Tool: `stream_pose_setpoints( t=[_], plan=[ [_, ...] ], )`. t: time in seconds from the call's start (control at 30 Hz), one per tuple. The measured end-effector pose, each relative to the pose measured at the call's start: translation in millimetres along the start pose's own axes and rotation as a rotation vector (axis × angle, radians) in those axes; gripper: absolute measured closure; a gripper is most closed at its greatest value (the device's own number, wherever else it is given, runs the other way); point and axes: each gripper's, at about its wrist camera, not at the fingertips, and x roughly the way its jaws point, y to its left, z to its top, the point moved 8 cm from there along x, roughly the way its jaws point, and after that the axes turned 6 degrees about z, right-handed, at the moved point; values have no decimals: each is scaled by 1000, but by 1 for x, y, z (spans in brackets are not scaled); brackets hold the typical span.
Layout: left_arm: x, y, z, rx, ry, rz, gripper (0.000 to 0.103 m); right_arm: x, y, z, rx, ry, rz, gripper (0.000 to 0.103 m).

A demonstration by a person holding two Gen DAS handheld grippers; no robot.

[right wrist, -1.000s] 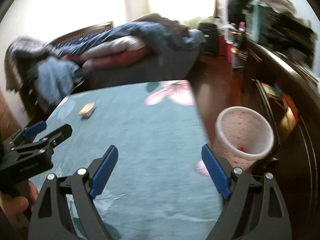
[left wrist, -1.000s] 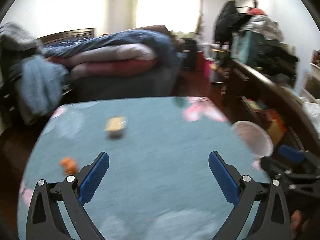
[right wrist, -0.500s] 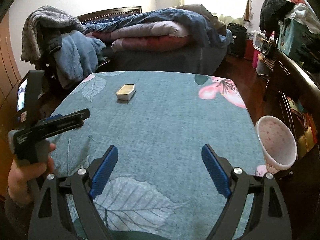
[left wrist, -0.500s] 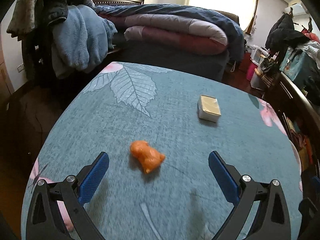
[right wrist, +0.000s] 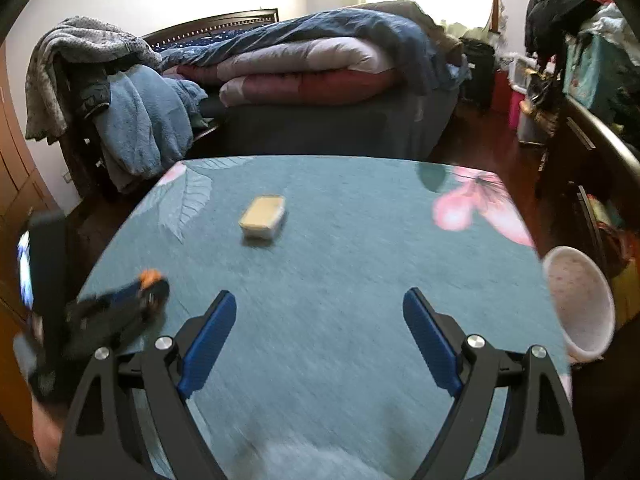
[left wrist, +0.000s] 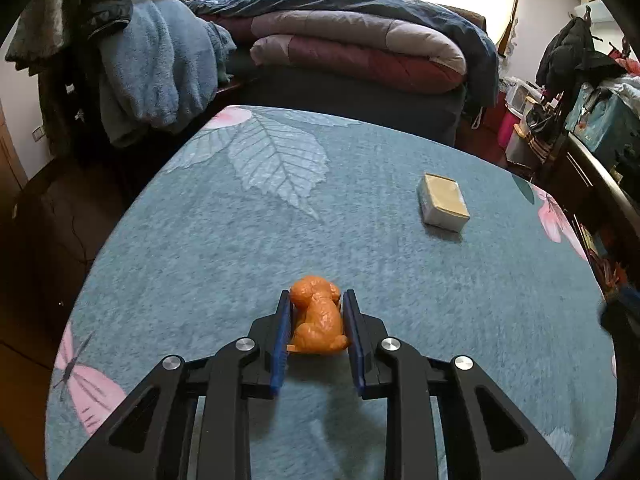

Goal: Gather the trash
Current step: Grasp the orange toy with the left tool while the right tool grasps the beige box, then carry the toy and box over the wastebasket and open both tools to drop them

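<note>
A small orange dog-shaped toy [left wrist: 318,320] lies on the teal cloth-covered table [left wrist: 224,248]. My left gripper [left wrist: 316,298] has its jaws closing on it, and both blue pads press against its sides. In the right wrist view the left gripper [right wrist: 148,286] shows blurred at the left with the orange toy [right wrist: 149,276] at its tip. A small tan-topped box [left wrist: 442,202] lies further back on the table, also the box [right wrist: 262,216] ahead of my right gripper [right wrist: 320,304], which stands open over the cloth with nothing between its fingers.
A pink speckled bin [right wrist: 580,300] stands beyond the table's right edge. Behind the table is a bed piled with quilts [left wrist: 352,44], with a chair draped in blue clothes [left wrist: 148,64] at the left. Dark furniture [right wrist: 592,152] runs along the right.
The left gripper's jaws went from wide open around the orange toy to closed on it. The right gripper swung left, and the box now sits nearer its middle.
</note>
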Motion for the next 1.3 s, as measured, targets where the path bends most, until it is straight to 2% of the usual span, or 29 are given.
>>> stream_pose_setpoints(
  t=[0.37,0.5,0.63,0.73,0.77,1.0,1.3],
  plan=[
    [-19,45,7,-46,-56,13,77,102,34,32,-12,73,-55,17],
    [-16,50,10,-59,-56,0,77,132,38,36,-11,111,-78,23],
    [-14,50,12,-62,-55,-8,77,149,43,35,-7,146,-62,31],
    [-14,50,12,-61,-53,-4,77,151,46,39,-27,132,-64,48],
    [-14,50,12,-62,-52,-2,77,150,47,39,-30,128,-62,60],
    [-23,50,8,-61,-53,8,77,126,40,23,-30,144,-27,61],
    [-51,24,2,-28,-77,-4,77,49,2,-20,38,107,9,60]
  ],
)
